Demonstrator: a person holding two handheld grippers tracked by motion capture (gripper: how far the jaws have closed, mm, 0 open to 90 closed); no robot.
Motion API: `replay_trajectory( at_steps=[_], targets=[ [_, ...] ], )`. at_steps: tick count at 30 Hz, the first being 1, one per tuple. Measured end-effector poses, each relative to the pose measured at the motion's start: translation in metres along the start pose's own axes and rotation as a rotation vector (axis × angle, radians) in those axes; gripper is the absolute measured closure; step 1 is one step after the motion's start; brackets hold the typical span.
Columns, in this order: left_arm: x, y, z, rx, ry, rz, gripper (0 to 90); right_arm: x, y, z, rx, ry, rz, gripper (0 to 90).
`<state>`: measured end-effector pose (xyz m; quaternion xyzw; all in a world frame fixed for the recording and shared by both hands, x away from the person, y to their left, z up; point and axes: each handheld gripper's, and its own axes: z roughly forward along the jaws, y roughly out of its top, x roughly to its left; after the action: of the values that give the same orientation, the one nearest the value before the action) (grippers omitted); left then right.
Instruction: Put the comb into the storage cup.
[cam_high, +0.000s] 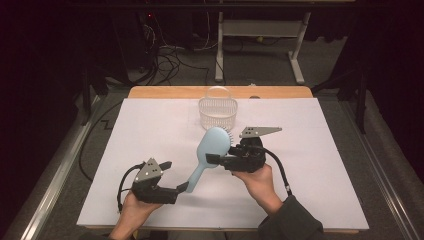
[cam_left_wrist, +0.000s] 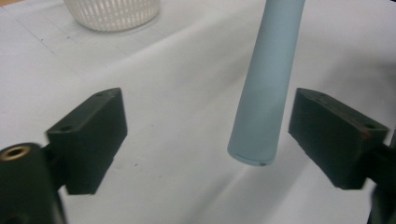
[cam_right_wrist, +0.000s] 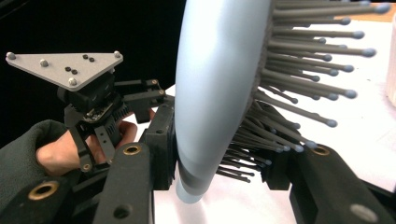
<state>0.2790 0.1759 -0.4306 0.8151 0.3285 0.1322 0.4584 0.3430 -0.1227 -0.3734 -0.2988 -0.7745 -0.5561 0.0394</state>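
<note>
Pale blue hairbrush (cam_high: 212, 150) hangs just in front of the white basket (cam_high: 217, 111), pinched at its head by the right tongs (cam_high: 214, 159). The left tongs (cam_high: 182, 188) are spread around the handle, not touching. With one grip, the brush could probably pivot and slip onto the desk (cam_high: 310, 165).

You had a pale blue hairbrush (cam_high: 212, 147) with grey, round-tipped bristles (cam_right_wrist: 303, 70), a white slatted basket (cam_high: 217, 111), black grippers topped with grey plates (cam_high: 259, 131), all on a plain white table cover (cam_high: 150, 130) over a tan wooden edge (cam_high: 170, 92).
</note>
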Motion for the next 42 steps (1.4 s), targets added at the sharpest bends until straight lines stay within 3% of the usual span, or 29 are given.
replay_trajectory(
  at_steps=[4, 12, 16, 27, 30, 42],
  targets=[
    [0.002, -0.001, -0.001, -0.002, 0.012, 0.006, 0.0, -0.002, 0.001, -0.003, 0.001, -0.009, 0.002, 56.5],
    [0.01, -0.005, -0.007, 0.002, 0.037, 0.0, 0.0, -0.004, 0.002, -0.009, -0.004, -0.028, 0.002, 56.3],
    [0.016, -0.009, -0.011, -0.008, 0.02, -0.034, 0.0, -0.006, 0.003, -0.014, -0.006, -0.035, 0.0, 56.2],
    [0.029, -0.022, -0.029, -0.074, 0.077, -0.095, 1.5, -0.01, 0.006, -0.024, -0.005, -0.065, 0.001, 56.2],
    [0.032, -0.025, -0.034, -0.092, 0.084, -0.116, 5.4, -0.01, 0.007, -0.026, -0.003, -0.071, -0.001, 56.1],
    [0.037, -0.035, -0.041, -0.1, 0.117, -0.133, 5.4, -0.011, 0.012, -0.035, 0.001, -0.097, -0.016, 55.8]
  ],
)
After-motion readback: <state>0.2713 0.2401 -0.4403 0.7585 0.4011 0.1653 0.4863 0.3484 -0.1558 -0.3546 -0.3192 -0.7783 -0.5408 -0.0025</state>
